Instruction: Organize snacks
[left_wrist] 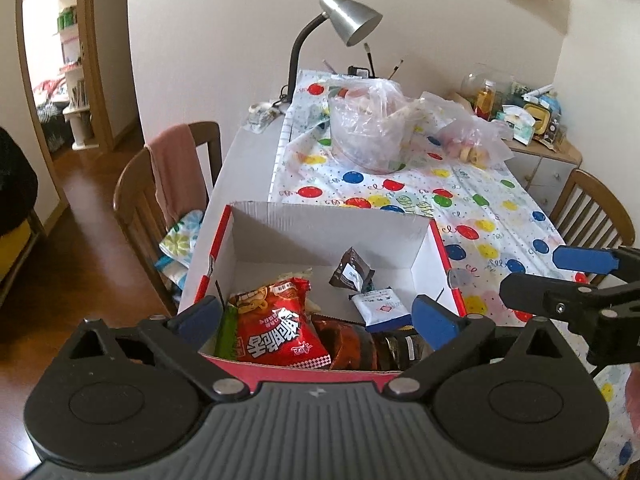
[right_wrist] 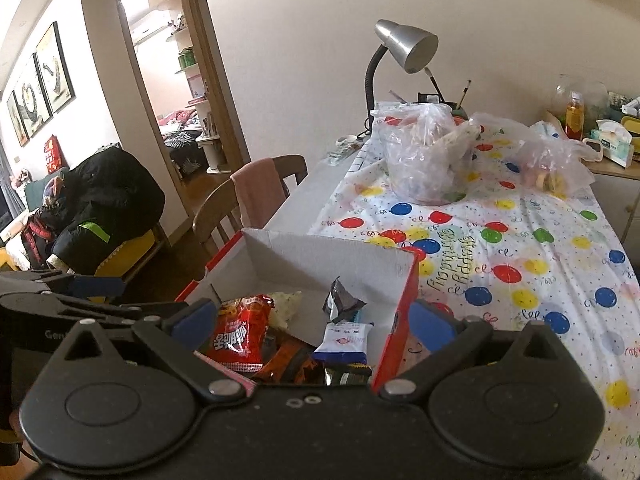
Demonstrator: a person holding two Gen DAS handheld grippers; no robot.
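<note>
While both grippers hover spread and empty, left gripper [left_wrist: 316, 312] and right gripper [right_wrist: 312, 316] above the cardboard box [left_wrist: 332, 220] at the desk's [left_wrist: 244, 160] near end, several snacks already lie inside: red ramen-snack bag [left_wrist: 276, 328], dark wrapper [left_wrist: 352, 272], white packet [left_wrist: 380, 304]. Two plastic bags [left_wrist: 368, 128] of snacks remain unsorted on the balloon tablecloth [left_wrist: 480, 208]; roughly midway.
</note>
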